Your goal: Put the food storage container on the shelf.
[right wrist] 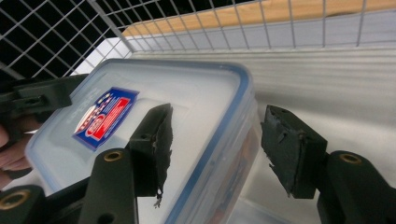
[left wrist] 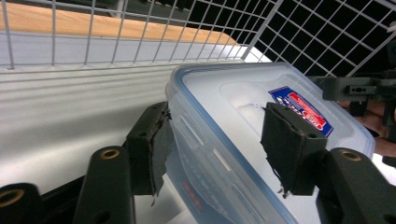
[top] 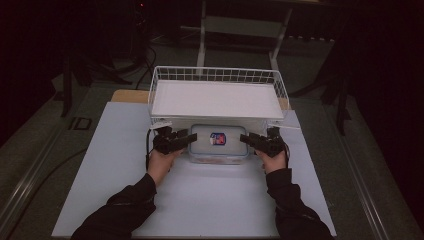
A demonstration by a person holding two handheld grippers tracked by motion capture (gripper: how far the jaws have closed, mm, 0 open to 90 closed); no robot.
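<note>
Here, left tool (top: 186, 139) spread open, jaws straddling left edge of clear lidded container (top: 218, 143). Container sits on white bench (top: 210, 200), just before white wire basket (top: 218, 92). Right tool (top: 250, 140) likewise open, jaws straddling container's right edge, blue-rimmed lid between them.

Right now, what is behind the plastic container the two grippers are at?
Directly behind the lidded container stands a white wire basket with a flat white board inside. The board hides the basket's floor, and whether container and basket touch cannot be told.
</note>
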